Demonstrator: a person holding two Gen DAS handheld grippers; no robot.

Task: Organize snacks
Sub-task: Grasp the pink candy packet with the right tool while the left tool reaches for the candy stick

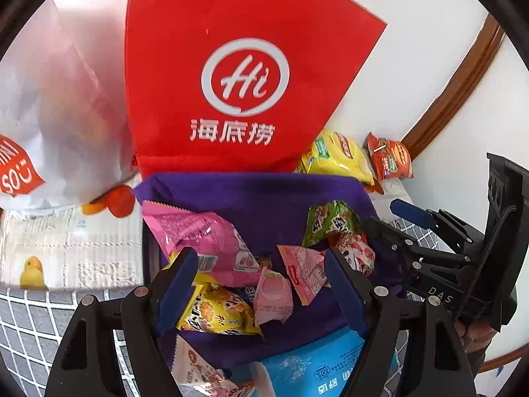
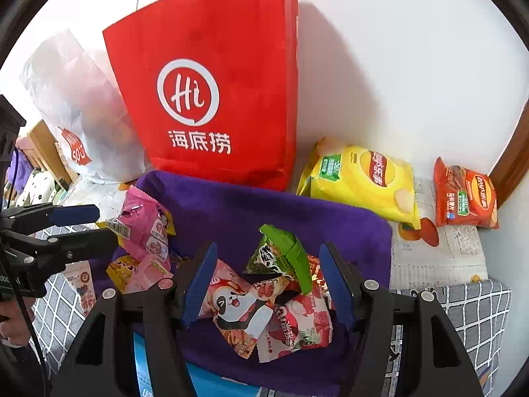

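White wall at the back, and the desk (image 2: 476, 311) has a grey grid-pattern cloth on it with some newspaper (image 2: 439, 258) laid on top. On that sits a purple cloth (image 2: 251, 211), and that's where the snack pile lives.

Snacks first: in the right wrist view, a green packet (image 2: 284, 254) stands tilted up on a panda-print packet (image 2: 241, 304) and a red-and-white packet (image 2: 297, 327), all bunched together on the purple cloth. They lie right between the right gripper (image 2: 267, 284) blue pads, though nothing is pinched; the jaws are spread wide, with gaps on both sides.

Left wrist view is the same deal: the left gripper (image 1: 261, 294) has its jaws released and wide apart, with a yellow packet (image 1: 218, 311), a small pale pink packet (image 1: 272, 296) and a pink folded packet (image 1: 305, 273) lying in between on the cloth. The yellow one looks like it's touching or tucked under the left pad; can't tell which. A bigger pink bag (image 1: 201, 235) sits just beyond the pads, and a blue pack (image 1: 317, 360) lies at the near edge of the cloth.

Further out: a red paper bag (image 2: 211, 99) stands upright against the wall right behind the purple cloth, with a white plastic bag (image 2: 82, 109) beside it. Off to the right on the newspaper are a yellow chips bag (image 2: 360, 178) and a smaller orange chips bag (image 2: 466, 195), near each other, well apart from the pile.
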